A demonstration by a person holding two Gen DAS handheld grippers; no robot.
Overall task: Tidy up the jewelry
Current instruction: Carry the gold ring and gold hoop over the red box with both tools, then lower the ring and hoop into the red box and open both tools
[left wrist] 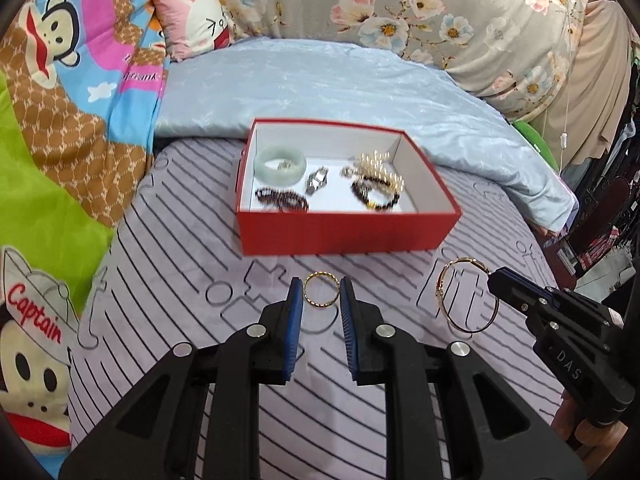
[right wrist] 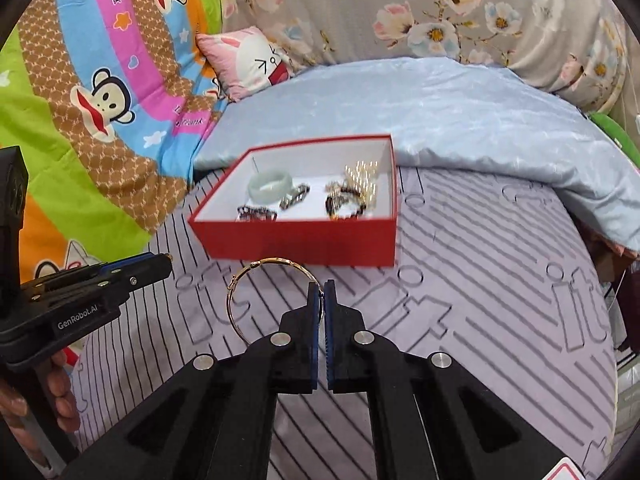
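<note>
Two grippers | left gripper (left wrist: 321,289): small ring (left wrist: 319,290) | right gripper (right wrist: 321,294): bangle (right wrist: 256,292)

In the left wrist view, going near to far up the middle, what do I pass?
Small gold ring between the left gripper jaws → red cardboard box → pale blue quilt → grey floral bedding.

Left hand-held gripper (left wrist: 321,294) pinches a small gold ring (left wrist: 319,289) before the red box (left wrist: 348,228).
</note>
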